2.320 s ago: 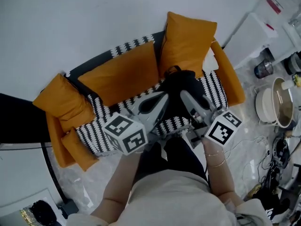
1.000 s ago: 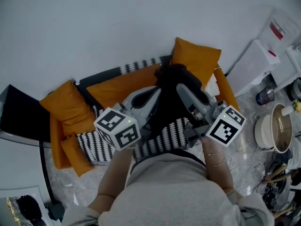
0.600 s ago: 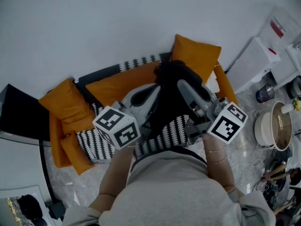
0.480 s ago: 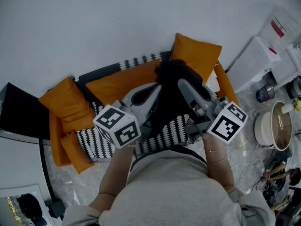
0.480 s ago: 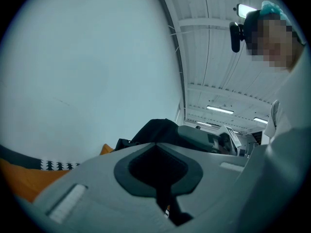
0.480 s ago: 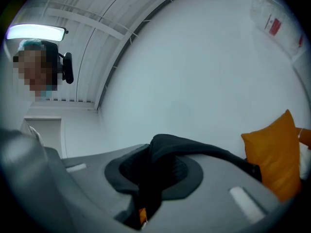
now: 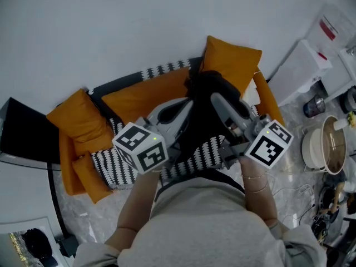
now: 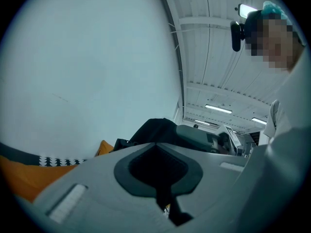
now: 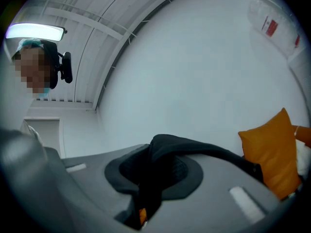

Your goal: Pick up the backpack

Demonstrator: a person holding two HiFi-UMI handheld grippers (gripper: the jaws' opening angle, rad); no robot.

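Lifting backpack (image 7: pixel 204 93) clear above sofa (image 7: pixel 114 171) with right gripper (image 7: pixel 218 101) pinched narrow on its black strap (image 9: pixel 194 147); grip firmly, raise straight, avoid swinging; steady with left gripper (image 7: pixel 177 109), jaws drawn together, above sofa too.

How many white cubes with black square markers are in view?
2. Left white marker cube lower left of the black fabric backpack; right white marker cube lower right of it.

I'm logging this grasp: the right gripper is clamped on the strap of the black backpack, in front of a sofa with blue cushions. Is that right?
Not quite. The cushions are orange, not blue; the head view shows it. The rest holds: the right gripper is clamped on the strap of the black backpack, in front of the sofa.
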